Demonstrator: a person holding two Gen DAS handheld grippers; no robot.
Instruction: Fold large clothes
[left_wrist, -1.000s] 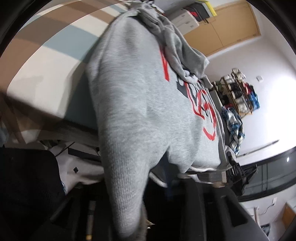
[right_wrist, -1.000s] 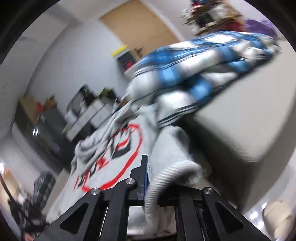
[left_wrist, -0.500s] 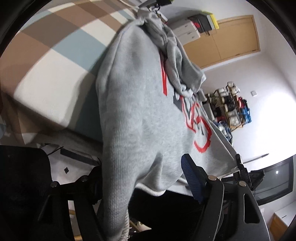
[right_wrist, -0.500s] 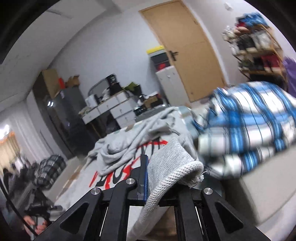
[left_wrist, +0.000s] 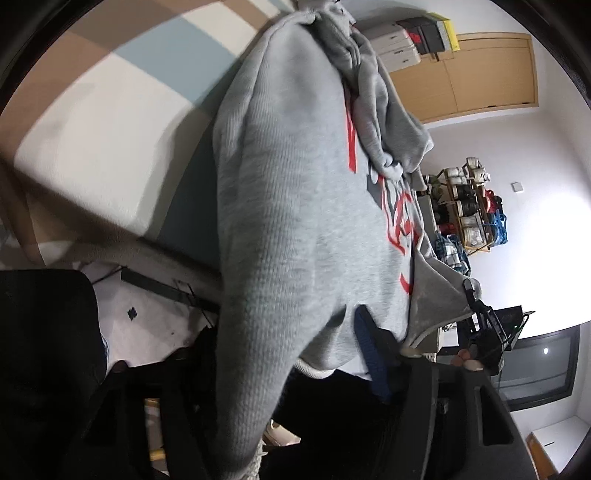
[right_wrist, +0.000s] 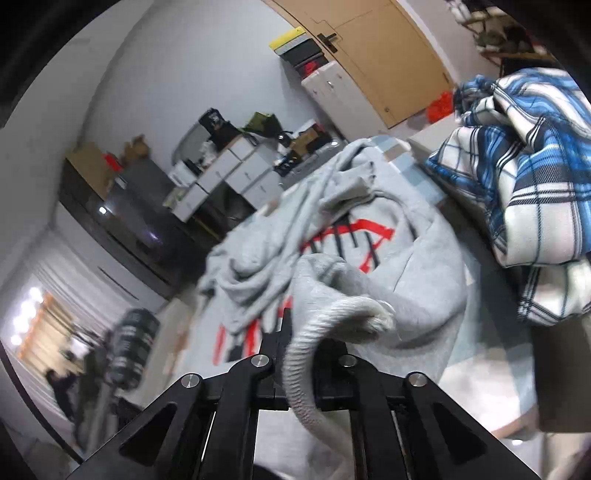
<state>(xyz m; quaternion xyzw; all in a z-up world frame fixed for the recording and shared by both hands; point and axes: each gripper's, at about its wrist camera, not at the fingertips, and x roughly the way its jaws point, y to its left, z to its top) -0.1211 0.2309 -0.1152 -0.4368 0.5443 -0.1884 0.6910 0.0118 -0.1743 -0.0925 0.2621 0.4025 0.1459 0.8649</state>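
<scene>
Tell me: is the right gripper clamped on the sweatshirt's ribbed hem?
Yes, the right gripper pinches the grey sweatshirt's ribbed hem between its shut fingers.

The grey sweatshirt is matt fleecy knit cloth with a fine ribbed grain, its print flat red and black. Its hem is coarser ribbed knit, paler and ropy. The right claw is matt black plastic with bright metal screw heads. The plaid shirt is smooth woven cloth. The door is smooth, light wood. The bed cover looks soft, matt cloth.
</scene>
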